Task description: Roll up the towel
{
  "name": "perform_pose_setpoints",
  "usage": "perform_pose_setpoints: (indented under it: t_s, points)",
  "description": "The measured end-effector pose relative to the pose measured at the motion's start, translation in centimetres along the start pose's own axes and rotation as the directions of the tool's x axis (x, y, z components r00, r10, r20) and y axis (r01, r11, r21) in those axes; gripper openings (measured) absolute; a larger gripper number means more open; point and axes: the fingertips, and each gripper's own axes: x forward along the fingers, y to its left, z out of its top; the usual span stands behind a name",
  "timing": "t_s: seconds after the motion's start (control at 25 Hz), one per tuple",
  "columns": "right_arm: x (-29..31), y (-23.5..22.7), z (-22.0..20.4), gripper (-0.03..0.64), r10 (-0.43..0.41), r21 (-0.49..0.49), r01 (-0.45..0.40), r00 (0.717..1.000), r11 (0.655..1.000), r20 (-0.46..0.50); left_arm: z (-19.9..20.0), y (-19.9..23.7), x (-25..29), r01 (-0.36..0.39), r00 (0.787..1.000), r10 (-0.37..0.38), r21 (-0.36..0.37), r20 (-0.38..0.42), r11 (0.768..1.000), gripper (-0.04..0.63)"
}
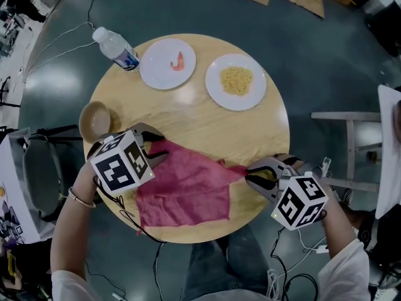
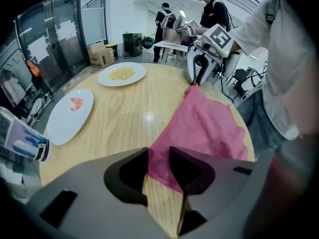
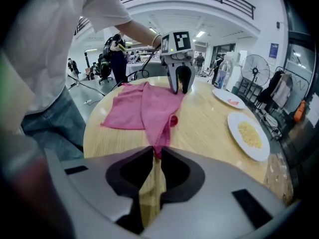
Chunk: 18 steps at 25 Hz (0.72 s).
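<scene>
**Item 1 — towel** (image 1: 188,190): pink-red cloth, spread loosely and creased on the round wooden desk (image 1: 200,127). It lies at the near edge, between my two tongs. None of it is rolled. One corner is drawn out to a point towards the desk's right edge.

**Item 2 — my left tongs** (image 2: 158,156): tips down at the towel's far left corner, close to the desk's left edge. The jaws are narrow but not together. The corner lies in the gap with bare wood showing beside it (the cloth's edge runs straight across, with no bunching, so I do not count it as gripped).

**Item 3 — my right tongs** (image 3: 156,156): at the desk's right edge, jaws almost together and clamped on the drawn-out corner. The cloth gathers into a narrow fold that runs from the flat part to the tips.

**Item 4 — white plate** (image 1: 153,74): far side of the desk, left of centre, carrying a single shrimp (image 1: 178,60).

**Item 5 — second white plate** (image 1: 250,99): just beside the first, to its right, with a heap of yellow noodles (image 1: 236,80).

**Item 6 — water bottle** (image 1: 116,49): clear plastic with a blue label, at the far left edge, just beside the shrimp plate.

**Item 7 — bowl** (image 1: 95,121): small and wooden, at the left edge, near my left tongs.
</scene>
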Motion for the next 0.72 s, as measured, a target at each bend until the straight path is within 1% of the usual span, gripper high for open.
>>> perform_pose_setpoints:
  t_s: [0.08, 0.16, 0.2, 0.24, 0.32, 0.44, 0.52, 0.72]
  points:
    - [0.1, -0.1, 0.1, 0.049, -0.003, -0.018, 0.003, 1.000, 1.000, -0.008, -0.1, 0.1, -0.1, -0.012, 1.000, 0.012, -0.003, 0.000, 1.000, 0.096]
    - [0.3, -0.2, 0.1, 0.045, -0.010, -0.028, 0.010, 1.000, 1.000, -0.005, -0.1, 0.0, 0.0, -0.018, 1.000, 0.018, -0.008, 0.006, 1.000, 0.077]
    - [0.4, -0.3, 0.0, 0.036, -0.018, -0.031, 0.017, 1.000, 0.999, -0.001, -0.1, 0.0, 0.0, -0.019, 1.000, 0.019, -0.012, 0.010, 1.000, 0.061]
    - [0.5, -0.4, 0.1, 0.011, -0.023, -0.033, 0.023, 1.000, 0.999, 0.001, -0.1, -0.1, 0.0, -0.019, 1.000, 0.019, -0.016, 0.015, 1.000, 0.044]
    - [0.6, -0.5, 0.1, 0.009, -0.021, -0.035, 0.021, 1.000, 0.999, 0.003, -0.1, -0.2, 0.0, -0.014, 0.999, 0.015, -0.024, 0.031, 1.000, 0.017]
    - [0.5, -0.6, 0.5, 0.008, -0.003, -0.013, 0.003, 1.000, 1.000, 0.011, -0.1, -0.3, -0.2, -0.001, 0.999, 0.003, -0.036, 0.053, 0.999, 0.009]
    - [0.0, -1.0, 1.0, 0.008, 0.004, 0.013, -0.004, 1.000, 1.000, 0.017, -0.4, -0.1, -0.6, -0.005, 0.998, 0.008, -0.050, 0.062, 0.999, 0.009]
    - [-1.5, -3.0, 2.5, 0.008, -0.016, 0.049, 0.015, 1.000, 0.999, 0.021, -1.3, 0.6, -2.7, -0.071, 0.993, 0.077, -0.072, 0.087, 0.995, 0.009]
